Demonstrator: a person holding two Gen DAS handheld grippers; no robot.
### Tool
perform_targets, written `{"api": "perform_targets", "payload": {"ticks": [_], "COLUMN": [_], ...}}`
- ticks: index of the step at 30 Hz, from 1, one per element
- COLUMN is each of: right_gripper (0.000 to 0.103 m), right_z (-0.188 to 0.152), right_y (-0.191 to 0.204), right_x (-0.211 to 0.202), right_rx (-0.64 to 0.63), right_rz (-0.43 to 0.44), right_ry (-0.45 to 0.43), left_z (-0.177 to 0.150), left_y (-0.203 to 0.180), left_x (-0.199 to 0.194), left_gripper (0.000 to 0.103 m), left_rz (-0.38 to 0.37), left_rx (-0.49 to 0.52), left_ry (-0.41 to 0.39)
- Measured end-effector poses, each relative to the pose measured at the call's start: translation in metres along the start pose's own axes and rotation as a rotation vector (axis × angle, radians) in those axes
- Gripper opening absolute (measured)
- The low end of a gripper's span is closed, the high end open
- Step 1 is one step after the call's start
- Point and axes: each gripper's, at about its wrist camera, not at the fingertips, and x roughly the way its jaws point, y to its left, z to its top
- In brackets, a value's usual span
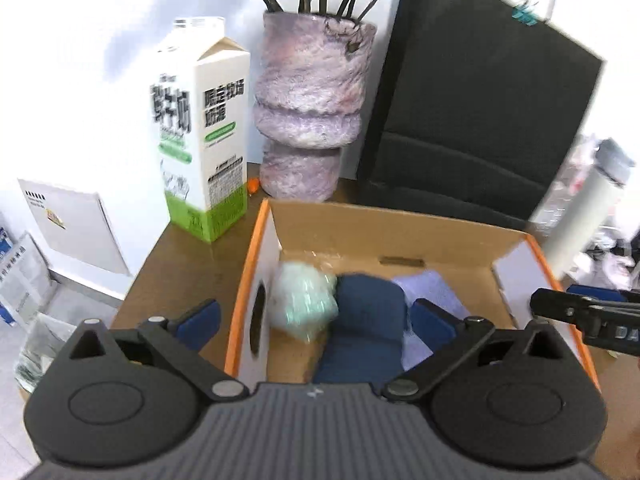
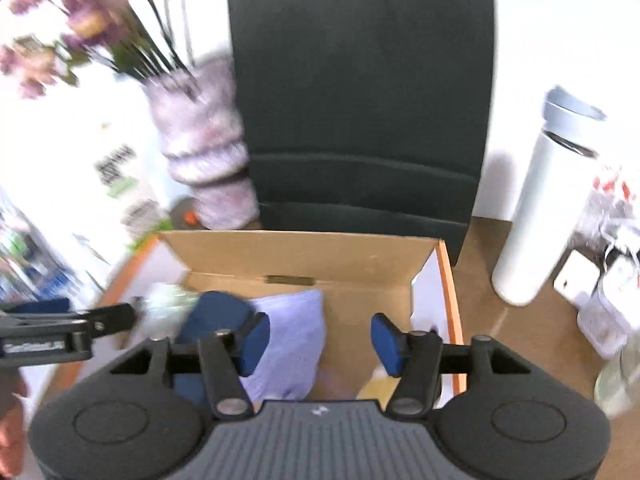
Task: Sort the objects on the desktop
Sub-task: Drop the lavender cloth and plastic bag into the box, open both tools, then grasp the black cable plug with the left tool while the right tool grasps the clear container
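Tongs open over the filled box

Left wrist view: left tongs [image 1: 316, 322] stood spread as wide as they go, with nothing pressed between the blue pads; one pad hung outside the cardboard box [image 1: 400, 232], the other inside it. In the box lay a dark blue cloth [image 1: 366, 320], a pale green crinkly bundle [image 1: 302, 304] touching it, and a lilac cloth [image 1: 434, 292] on its other side. A milk carton [image 1: 206, 136] and a fuzzy purple vase [image 1: 310, 108] stood on the desk [image 1: 184, 272] behind.

Right wrist view: right tongs [image 2: 320, 344] stood partly open and empty above the lilac cloth [image 2: 292, 336] and the dark blue cloth [image 2: 218, 314]. A white flask [image 2: 544, 208] stood beside the box [image 2: 304, 254].

Judged from this, a drop into the box was just finishing; the next move called for lifting clear and picking another loose item, perhaps the flask.
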Motion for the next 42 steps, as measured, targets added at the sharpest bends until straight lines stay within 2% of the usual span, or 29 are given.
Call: {"api": "perform_targets", "payload": {"ticks": [2, 4, 9, 11, 13, 16, 19, 21, 24, 29, 35, 40, 42], "right_gripper": [0.06, 0.062, 0.067, 0.068, 0.07, 0.083, 0.084, 0.084, 0.084, 0.091, 0.093, 0.093, 0.093], "right_z": [-0.025, -0.05, -0.126, -0.159, -0.191, -0.233, -0.265, -0.28, -0.295, -0.312, -0.32, -0.317, -0.315], "right_y": [-0.004, -0.003, 0.007, 0.015, 0.026, 0.035, 0.041, 0.04, 0.037, 0.033, 0.034, 0.037, 0.037], "right_x": [-0.026, -0.045, -0.087, -0.1, -0.111, -0.129, -0.142, -0.15, -0.157, -0.163, -0.17, -0.167, -0.169], "right_rx": [0.021, 0.024, 0.038, 0.005, -0.034, -0.095, -0.126, -0.136, -0.106, -0.079, -0.08, -0.092, -0.097], "right_rz": [0.02, 0.001, -0.029, -0.036, -0.057, -0.059, -0.082, -0.053, -0.057, -0.063, -0.072, -0.121, -0.11], "right_ry": [-0.047, -0.082, -0.167, -0.185, -0.191, -0.19, -0.173, -0.168, -0.152, -0.141, -0.141, -0.108, -0.117], "left_z": [-0.025, -0.05, -0.125, -0.158, -0.189, -0.231, -0.264, -0.28, -0.293, -0.31, -0.313, -0.31, -0.308], "left_y": [-0.001, -0.003, -0.011, -0.015, -0.018, -0.023, -0.024, -0.022, -0.022, -0.025, -0.028, -0.028, -0.028], "left_x": [-0.016, -0.032, -0.083, -0.103, -0.12, -0.142, -0.154, -0.158, -0.163, -0.172, -0.173, -0.171, -0.172], "left_gripper": [0.103, 0.103, 0.103, 0.103, 0.103, 0.103, 0.103, 0.103, 0.103, 0.103, 0.103, 0.103, 0.103], "left_rz": [-0.035, -0.02, 0.011, 0.019, 0.032, 0.004, -0.008, 0.001, 0.008, 0.024, 0.027, 0.043, 0.035], "left_rx": [0.021, 0.041, 0.101, 0.146, 0.172, 0.198, 0.169, 0.149, 0.133, 0.138, 0.158, 0.163, 0.159], "left_ry": [-0.023, -0.041, -0.178, -0.226, -0.241, -0.253, -0.244, -0.231, -0.208, -0.245, -0.24, -0.22, -0.22]}}
